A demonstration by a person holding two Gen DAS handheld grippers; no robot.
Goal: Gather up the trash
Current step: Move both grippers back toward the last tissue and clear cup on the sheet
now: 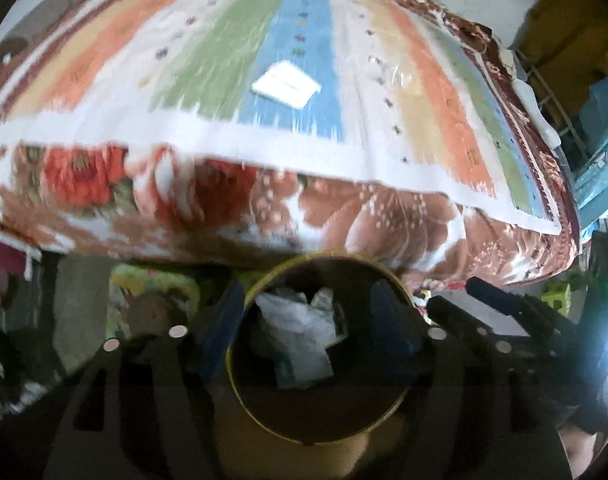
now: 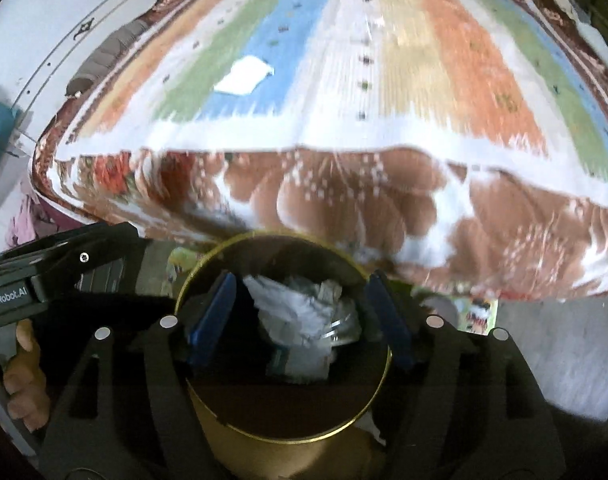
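A: We have the bin (image 1: 319, 360) right under both grippers. Its gold rim shows as a full ring in each wrist view, just in front of the bed's near edge.

B: And the trash (image 1: 300, 336) inside it?

A: We see crumpled white plastic and paper lying at the bottom, well below the rim (image 2: 284, 438).

B: How do our tongs stand?

A: The left gripper (image 1: 309, 328) has its blue fingers spread wide, one to each side of the bin's mouth, with nothing between them. The right gripper (image 2: 298, 316) is likewise wide apart, its blue fingers (image 2: 212, 316) over the opening and holding nothing. Whether any finger touches the rim, we cannot tell; the pictures are blurred.

B: What lies further off?

A: On the bed (image 1: 224, 208), a striped mat (image 1: 232, 64) covers a floral blanket. A white paper (image 1: 286, 84) lies flat on the mat's blue stripe, well apart from the bin. A clear wrapper (image 1: 395, 74) sits to its right on the pale stripe.
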